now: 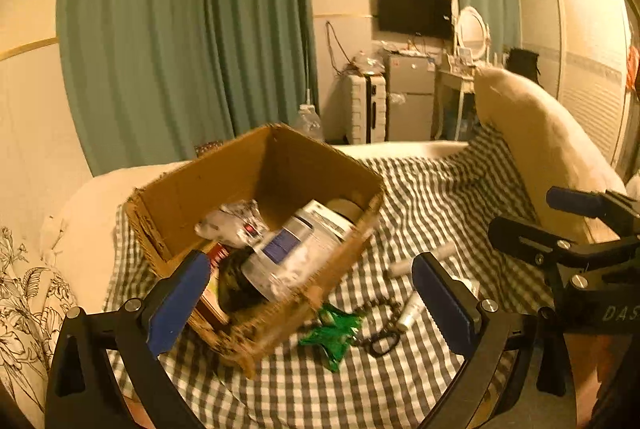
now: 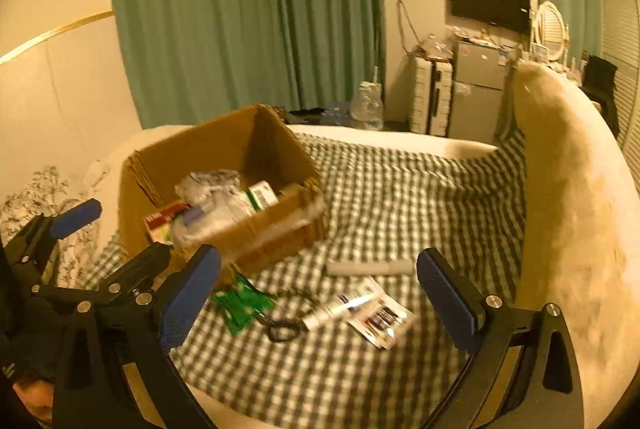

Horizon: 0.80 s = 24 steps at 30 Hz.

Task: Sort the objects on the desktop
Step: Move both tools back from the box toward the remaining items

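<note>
An open cardboard box (image 1: 200, 189) sits tilted on the checked cloth. It holds a clear jar with a white and blue label (image 1: 296, 249), a crumpled bag, a red carton and a dark round object. My left gripper (image 1: 312, 303) is open just in front of the box's near corner, with nothing between its pads. My right gripper (image 2: 318, 303) is also open and empty, over loose items on the cloth: a green packet (image 2: 240, 305), black scissors (image 2: 282, 329), a labelled tube (image 2: 344, 307), a printed sachet (image 2: 380, 321) and a white stick (image 2: 368, 266).
A large cream cushion (image 2: 580, 209) rises along the right side. Floral bedding (image 1: 24, 289) lies to the left of the checked cloth (image 1: 420, 197). Beyond the bed are green curtains, a water bottle (image 1: 308, 121), a suitcase and a small fridge.
</note>
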Tool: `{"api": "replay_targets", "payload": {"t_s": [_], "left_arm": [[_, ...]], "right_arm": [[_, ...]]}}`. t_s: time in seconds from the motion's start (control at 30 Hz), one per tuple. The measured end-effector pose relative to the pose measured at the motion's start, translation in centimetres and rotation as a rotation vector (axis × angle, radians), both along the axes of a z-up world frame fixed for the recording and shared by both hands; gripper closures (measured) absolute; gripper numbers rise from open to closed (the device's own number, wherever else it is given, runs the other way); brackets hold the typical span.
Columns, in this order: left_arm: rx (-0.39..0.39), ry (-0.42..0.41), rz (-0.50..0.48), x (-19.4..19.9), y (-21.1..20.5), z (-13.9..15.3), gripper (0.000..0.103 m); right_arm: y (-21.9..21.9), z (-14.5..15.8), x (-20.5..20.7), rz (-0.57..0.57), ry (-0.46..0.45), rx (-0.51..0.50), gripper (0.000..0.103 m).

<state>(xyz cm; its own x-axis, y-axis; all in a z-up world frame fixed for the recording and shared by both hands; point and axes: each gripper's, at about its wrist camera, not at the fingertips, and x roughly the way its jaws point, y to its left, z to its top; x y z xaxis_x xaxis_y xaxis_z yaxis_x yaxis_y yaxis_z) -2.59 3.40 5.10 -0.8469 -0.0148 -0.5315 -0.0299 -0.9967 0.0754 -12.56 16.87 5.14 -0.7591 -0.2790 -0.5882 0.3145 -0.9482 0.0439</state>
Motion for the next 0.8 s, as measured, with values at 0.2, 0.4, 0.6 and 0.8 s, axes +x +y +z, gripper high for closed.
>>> {"api": "replay_targets", "payload": {"t_s": [0.2, 0.4, 0.6, 0.8], "left_arm": [[0.048, -0.085, -0.021, 0.2, 1.9, -3.1, 0.000], [0.015, -0.186, -0.051, -0.2, 3.4, -8.0, 0.000], [0.069, -0.265, -0.009, -1.2, 1.7, -11.8, 0.000], [0.143, -0.315, 0.040, -2.4, 0.0, -15.3, 0.000]], "right_arm": [[1.8, -1.6, -0.7, -0.042, -0.033, -0.029, 0.004], [1.3, -4.5, -1.9, -0.040, -0.082, -0.007, 0.004], [0.9, -8.0, -3.1, -0.046, -0.142, 0.022, 0.004], [1.0, -11.1, -4.4, -0.059, -0.208, 0.046, 0.004]]}}
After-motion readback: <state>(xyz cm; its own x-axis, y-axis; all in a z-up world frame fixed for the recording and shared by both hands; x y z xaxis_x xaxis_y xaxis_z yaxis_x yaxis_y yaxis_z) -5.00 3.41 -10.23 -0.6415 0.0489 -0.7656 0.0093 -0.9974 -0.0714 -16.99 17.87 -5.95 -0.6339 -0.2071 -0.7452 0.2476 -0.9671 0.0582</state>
